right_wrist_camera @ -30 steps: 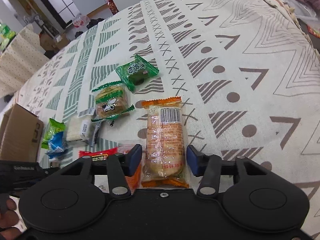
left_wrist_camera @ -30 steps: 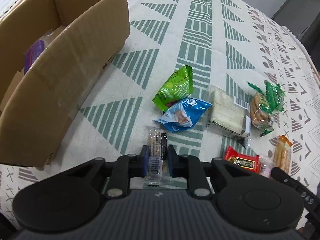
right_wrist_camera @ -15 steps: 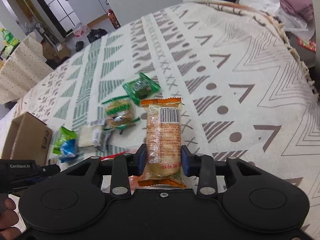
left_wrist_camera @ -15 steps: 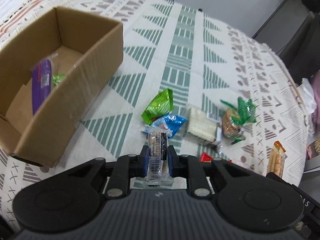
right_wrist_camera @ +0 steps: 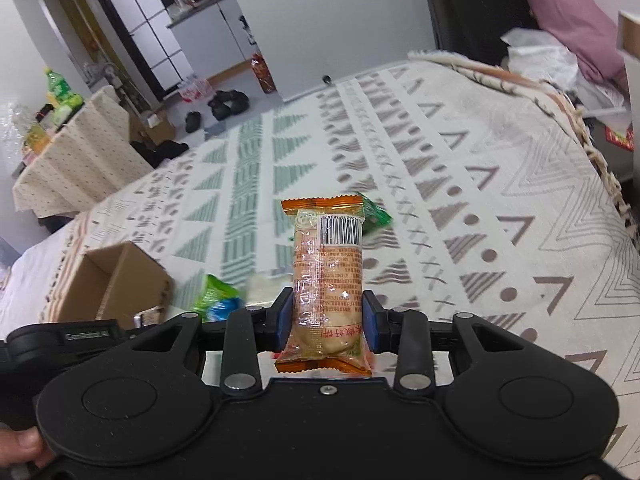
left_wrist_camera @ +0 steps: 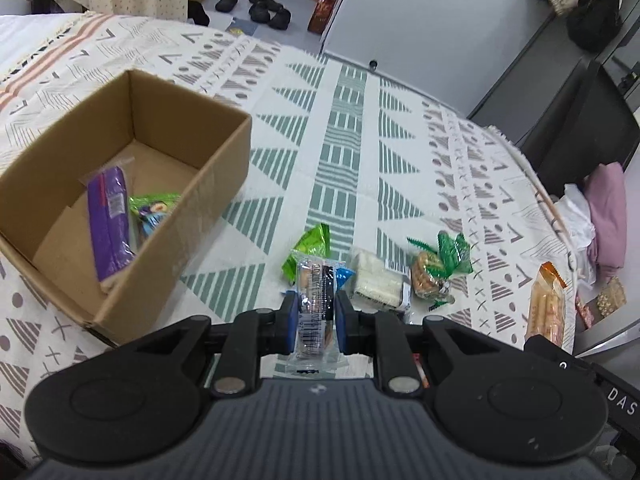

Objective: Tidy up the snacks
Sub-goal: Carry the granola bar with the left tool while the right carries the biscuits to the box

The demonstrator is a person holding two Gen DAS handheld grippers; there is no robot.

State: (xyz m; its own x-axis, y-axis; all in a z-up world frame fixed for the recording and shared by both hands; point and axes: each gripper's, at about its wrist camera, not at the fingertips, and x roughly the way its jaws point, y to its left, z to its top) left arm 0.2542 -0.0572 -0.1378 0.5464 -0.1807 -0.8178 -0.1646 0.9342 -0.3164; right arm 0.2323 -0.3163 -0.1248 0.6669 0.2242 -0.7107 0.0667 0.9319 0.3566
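While both tools hang above the patterned cream-and-green cloth (left_wrist_camera: 352,184), each carries one snack. The left gripper (left_wrist_camera: 316,322) has its blue pads pressed against the sides of a small clear-wrapped bar with a dark band (left_wrist_camera: 315,300), which stands up between them, clear of the cloth. The right gripper (right_wrist_camera: 325,322) pinches a long orange-edged clear packet of golden biscuits (right_wrist_camera: 326,276) by its near end, barcode facing up at the far end; its jaws closed onto the packet within the last second and now press its sides.

Far left of the left gripper sits an open brown cardboard box (left_wrist_camera: 208,200) holding a purple wrapped bar (left_wrist_camera: 108,220) and a small green-and-blue packet (left_wrist_camera: 154,210) just beside it.

On the cloth just beyond the left gripper lies a loose cluster: a bright green pouch (left_wrist_camera: 310,246), a blue pouch (left_wrist_camera: 344,274) partly hidden behind the held bar, a pale square wafer pack in clear wrap (left_wrist_camera: 378,282), and to its right a round brown cookie pack with green crimped ends (left_wrist_camera: 438,266). A dark green square packet (right_wrist_camera: 376,214) peeks out from behind the held biscuit packet in the right wrist view. Part of a hand (right_wrist_camera: 22,450) shows at that view's lower left edge.
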